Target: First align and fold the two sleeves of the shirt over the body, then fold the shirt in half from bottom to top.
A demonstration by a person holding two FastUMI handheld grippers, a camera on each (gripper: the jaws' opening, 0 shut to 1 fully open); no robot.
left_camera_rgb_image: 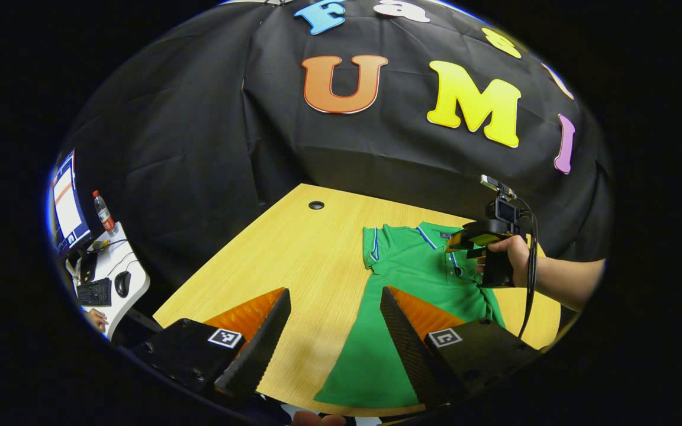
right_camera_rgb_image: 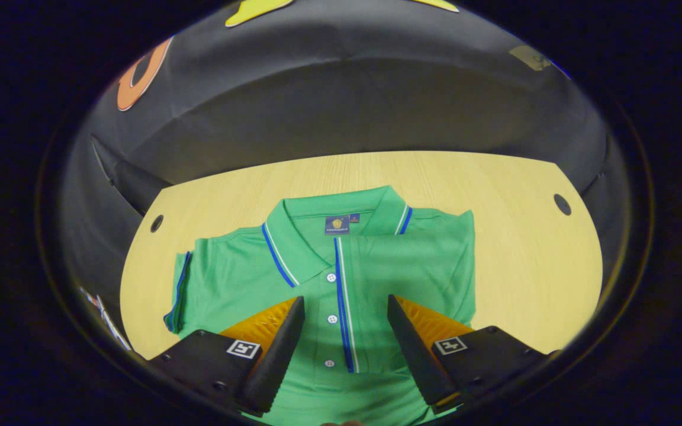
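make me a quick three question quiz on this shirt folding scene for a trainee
1. True or false: the green polo shirt with blue-and-white trim lies collar-up on the light wooden table.
2. Which tongs hover above the shirt's button placket: A left tongs, B right tongs?
3. Fill in: both tongs stand ____, gripping nothing.

Key: 1 true; 2 B; 3 open
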